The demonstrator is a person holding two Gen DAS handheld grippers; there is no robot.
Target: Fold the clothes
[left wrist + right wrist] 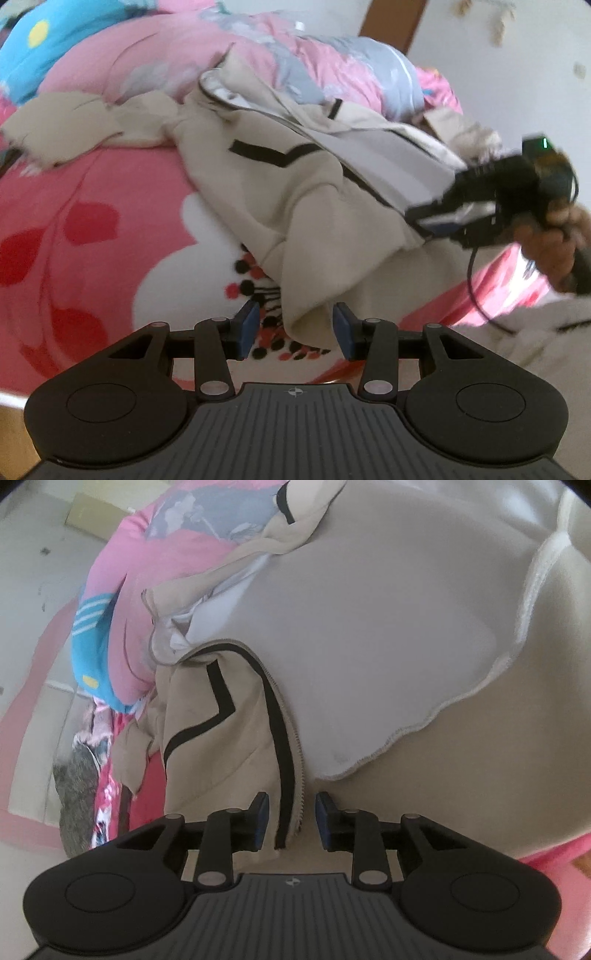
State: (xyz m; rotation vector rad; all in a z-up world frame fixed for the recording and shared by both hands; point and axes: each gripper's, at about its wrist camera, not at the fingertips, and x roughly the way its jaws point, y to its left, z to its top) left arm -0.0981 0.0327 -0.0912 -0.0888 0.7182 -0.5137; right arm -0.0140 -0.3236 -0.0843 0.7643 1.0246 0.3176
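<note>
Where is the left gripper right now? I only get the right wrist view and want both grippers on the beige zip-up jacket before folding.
Observer: The left gripper hangs at a drooping corner of the beige zip-up jacket with black trim, fingers apart, cloth between them unclamped.
Operator: What lies under that corner?
Observer: A pink fleece blanket with red and white flowers.
Operator: Is a sleeve loose?
Observer: One beige sleeve lies stretched out on the blanket, away from the jacket's body.

A home bedroom: a bed with a pink floral blanket (92,229) and rumpled quilt (314,66).
</note>
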